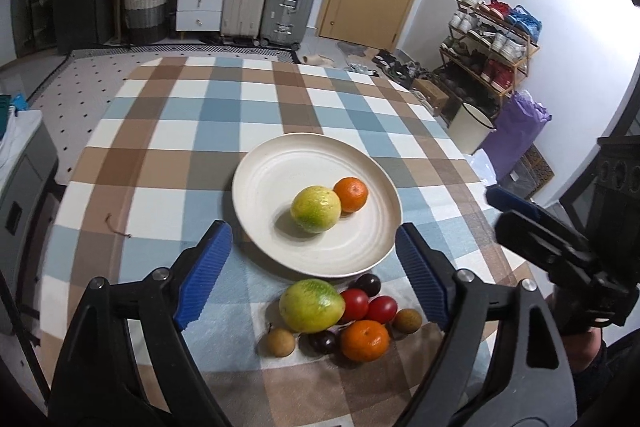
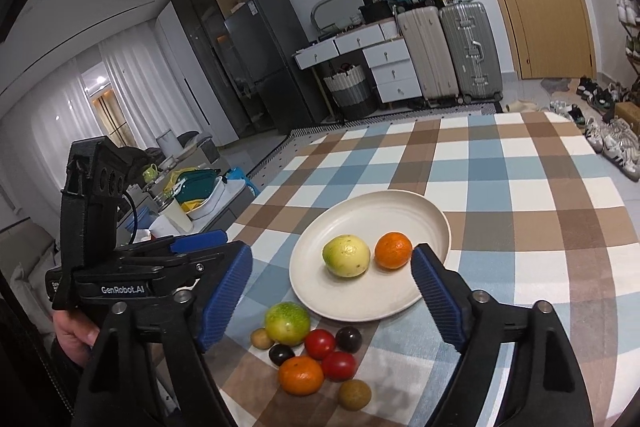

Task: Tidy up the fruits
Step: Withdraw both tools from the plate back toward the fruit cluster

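Left gripper [image 1: 314, 273]: jaws spread wide, nothing in them, hanging over the loose fruit.
Right gripper [image 2: 332, 293]: jaws spread too, empty.
Plate [image 1: 264, 227]: mid tabletop [image 1: 180, 131], holds a yellow-green guava [image 1: 316, 209] touching a tangerine [image 1: 351, 194].
Loose pile: just beside the plate's near rim, second guava [image 1: 311, 305], tangerine [image 1: 364, 341], two red tomatoes [image 1: 368, 305], dark plums, brown longans.
Only left view: shoe rack [image 1: 490, 55].
Only right view: fridge [image 2: 272, 63].
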